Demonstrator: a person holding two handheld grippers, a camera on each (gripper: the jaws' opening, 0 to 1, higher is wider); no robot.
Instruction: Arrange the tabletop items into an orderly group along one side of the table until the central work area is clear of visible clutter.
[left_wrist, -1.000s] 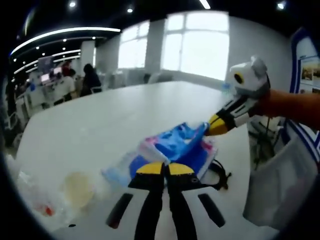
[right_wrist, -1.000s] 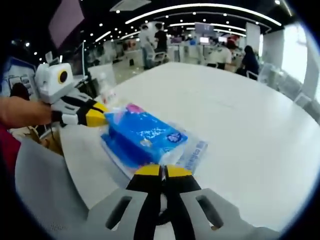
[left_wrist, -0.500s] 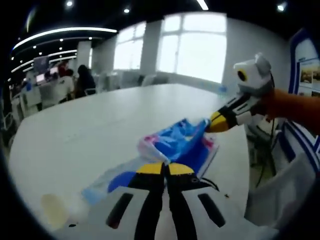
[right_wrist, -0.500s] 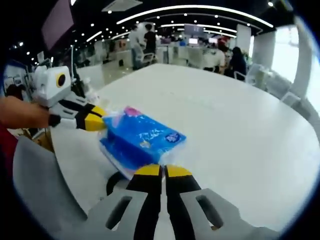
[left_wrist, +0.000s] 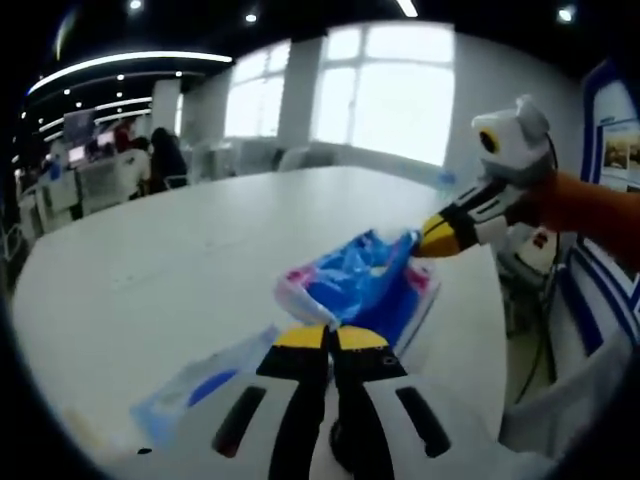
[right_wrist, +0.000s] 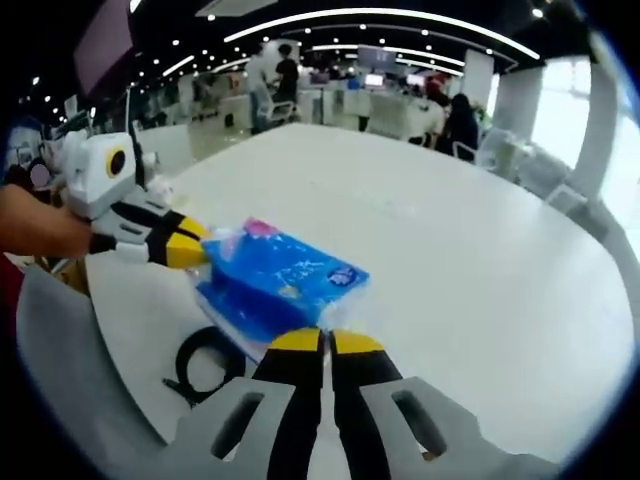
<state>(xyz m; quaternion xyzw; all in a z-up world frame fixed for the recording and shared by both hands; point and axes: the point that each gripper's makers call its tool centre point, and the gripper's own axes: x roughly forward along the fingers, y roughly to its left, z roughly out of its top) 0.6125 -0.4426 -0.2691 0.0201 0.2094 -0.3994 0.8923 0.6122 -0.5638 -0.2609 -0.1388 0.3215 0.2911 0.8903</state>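
A blue tissue pack (left_wrist: 362, 285) with pink ends hangs just over the white table (left_wrist: 190, 240), held at both ends. My left gripper (left_wrist: 320, 338) is shut on the wrapper edge nearest to it. From the right, my right gripper (left_wrist: 432, 236) pinches the far end, also shut. In the right gripper view the same blue tissue pack (right_wrist: 282, 280) lies between my right gripper (right_wrist: 320, 342), shut on its near edge, and my left gripper (right_wrist: 186, 248), shut on the pink end at the left.
A pale blue plastic packet (left_wrist: 195, 385) lies flat on the table at the lower left. A coiled black cable (right_wrist: 205, 362) rests near the table's edge (right_wrist: 130, 330) under the pack. Beyond the table (right_wrist: 450, 250) are desks and people.
Both grippers carried the tissue pack off the pale packet, now left behind on the table. The black cable has come out from beneath. A pale round item and a clear bag slid out of view.
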